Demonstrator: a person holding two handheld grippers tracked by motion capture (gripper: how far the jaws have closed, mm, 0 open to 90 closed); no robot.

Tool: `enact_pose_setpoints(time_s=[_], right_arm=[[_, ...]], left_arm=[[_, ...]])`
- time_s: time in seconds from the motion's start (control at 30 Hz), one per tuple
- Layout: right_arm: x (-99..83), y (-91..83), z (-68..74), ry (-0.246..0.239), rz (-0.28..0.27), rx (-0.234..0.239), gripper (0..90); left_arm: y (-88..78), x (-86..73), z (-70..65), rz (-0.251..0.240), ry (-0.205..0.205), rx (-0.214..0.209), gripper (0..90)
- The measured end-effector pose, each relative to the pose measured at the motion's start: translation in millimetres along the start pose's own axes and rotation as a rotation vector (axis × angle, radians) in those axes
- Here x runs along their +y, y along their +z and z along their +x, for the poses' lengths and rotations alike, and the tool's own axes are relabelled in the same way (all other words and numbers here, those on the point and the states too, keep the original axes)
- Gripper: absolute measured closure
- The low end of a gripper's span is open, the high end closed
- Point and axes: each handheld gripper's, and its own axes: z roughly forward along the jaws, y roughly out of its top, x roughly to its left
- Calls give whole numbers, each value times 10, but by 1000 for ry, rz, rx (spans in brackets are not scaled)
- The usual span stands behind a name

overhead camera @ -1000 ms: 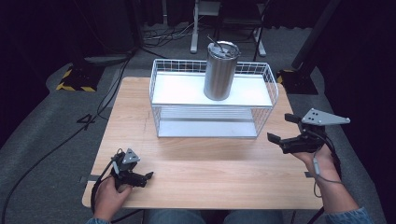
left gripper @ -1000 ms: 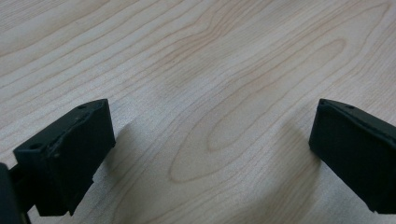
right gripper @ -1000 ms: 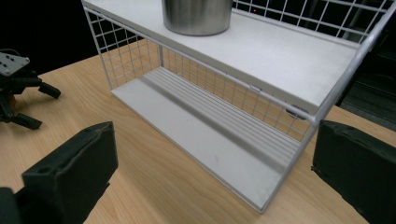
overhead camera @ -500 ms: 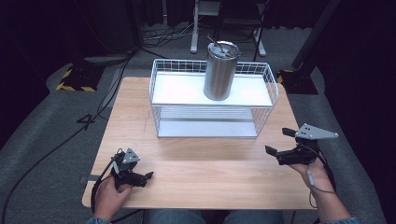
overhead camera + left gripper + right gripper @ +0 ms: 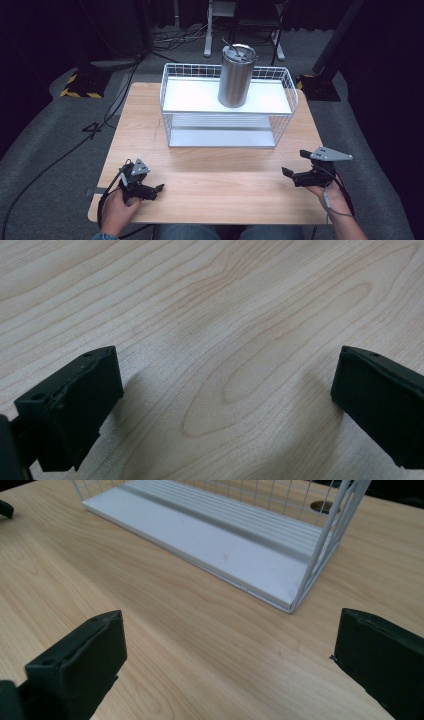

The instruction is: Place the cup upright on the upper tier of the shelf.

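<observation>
Steel tumbler (image 5: 236, 75) tops wire rack (image 5: 227, 111); both grippers' jaws apart over table (image 5: 225, 175).

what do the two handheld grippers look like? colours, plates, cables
Both are black with two blocky black jaws. The left gripper and right gripper each carry a grey three-cornered plate on top and trail a dark cable. A blue cuff shows at the left wrist.

Light wooden tabletop (image 5: 210, 175), visible grain. White wire shelf rack (image 5: 227, 112) stands at far middle. Steel tumbler (image 5: 236, 75) upright on rack's upper shelf. Near half of tabletop bare wood.
</observation>
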Motion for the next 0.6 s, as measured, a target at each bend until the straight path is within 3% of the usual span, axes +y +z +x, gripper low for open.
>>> enact_pose_setpoints(time_s=[0.33,0.6], right_arm=[[-258,141,39,-6,63,-13,11],[-408,246,90,-4,115,-53,27]], left_arm=[[0,0,0,0,0,0,6],[0,0,0,0,0,0,6]])
